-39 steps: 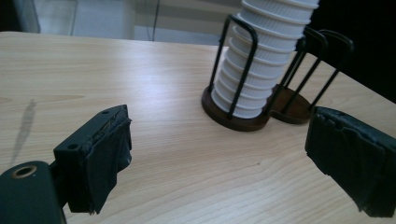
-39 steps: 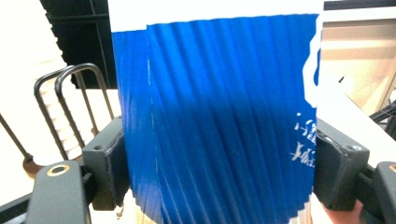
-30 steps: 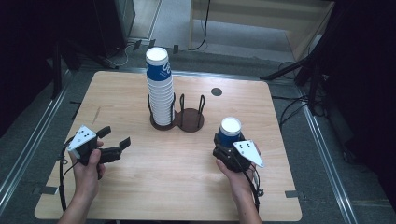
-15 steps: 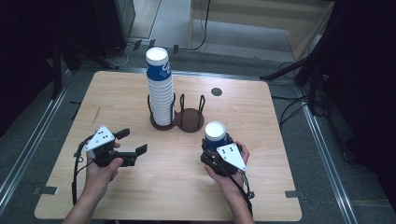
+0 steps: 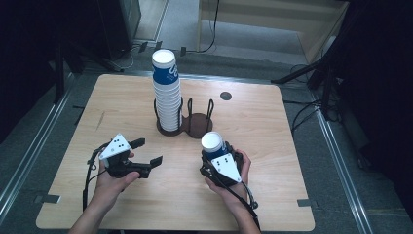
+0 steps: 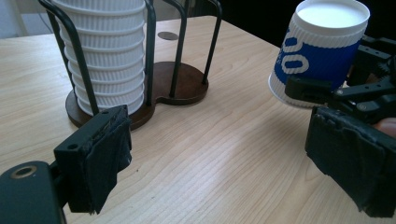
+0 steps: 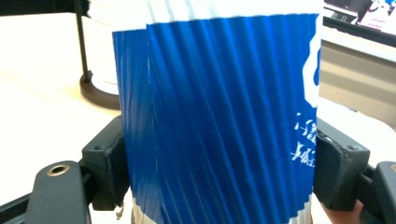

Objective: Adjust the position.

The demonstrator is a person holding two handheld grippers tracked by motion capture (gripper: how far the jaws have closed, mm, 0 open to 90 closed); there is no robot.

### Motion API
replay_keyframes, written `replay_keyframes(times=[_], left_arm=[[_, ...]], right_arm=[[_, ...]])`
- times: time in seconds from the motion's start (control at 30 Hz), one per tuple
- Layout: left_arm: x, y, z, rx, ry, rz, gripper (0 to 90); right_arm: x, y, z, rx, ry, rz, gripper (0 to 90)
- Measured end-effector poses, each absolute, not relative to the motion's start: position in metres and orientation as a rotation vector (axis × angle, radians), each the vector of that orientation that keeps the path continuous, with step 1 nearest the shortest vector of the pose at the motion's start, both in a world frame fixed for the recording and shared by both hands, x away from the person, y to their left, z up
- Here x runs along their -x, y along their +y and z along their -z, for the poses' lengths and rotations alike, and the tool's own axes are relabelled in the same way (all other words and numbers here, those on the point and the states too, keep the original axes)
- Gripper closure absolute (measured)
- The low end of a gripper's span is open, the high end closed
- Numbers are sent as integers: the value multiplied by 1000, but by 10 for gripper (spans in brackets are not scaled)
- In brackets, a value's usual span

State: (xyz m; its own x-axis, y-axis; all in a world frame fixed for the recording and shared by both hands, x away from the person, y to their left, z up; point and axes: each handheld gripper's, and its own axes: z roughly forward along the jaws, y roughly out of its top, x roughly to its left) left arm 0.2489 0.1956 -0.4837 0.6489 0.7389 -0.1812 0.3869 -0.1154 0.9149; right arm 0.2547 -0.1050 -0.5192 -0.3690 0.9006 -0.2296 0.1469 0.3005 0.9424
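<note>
The pale wooden counter [image 5: 272, 146] stood on grey floor in a dark room. My right gripper [image 5: 220, 168] clamped its jaws on a ribbed blue-and-white paper cup [image 5: 213, 145], upright near the dark rack [image 5: 187, 126]. My left gripper [image 5: 146, 156] gaped wide, empty.

The high view looks down on the whole table [image 5: 272, 146]; both gripper views sit low, sharing the cup rack [image 6: 182, 84].
</note>
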Motion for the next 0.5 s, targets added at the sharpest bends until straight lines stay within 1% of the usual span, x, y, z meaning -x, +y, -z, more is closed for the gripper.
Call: replay_keyframes(times=[0.5], left_arm=[[-244,184,482,-1751,886,-380,81]], right_arm=[[-244,-80,532,-831,1810,-1079,206]])
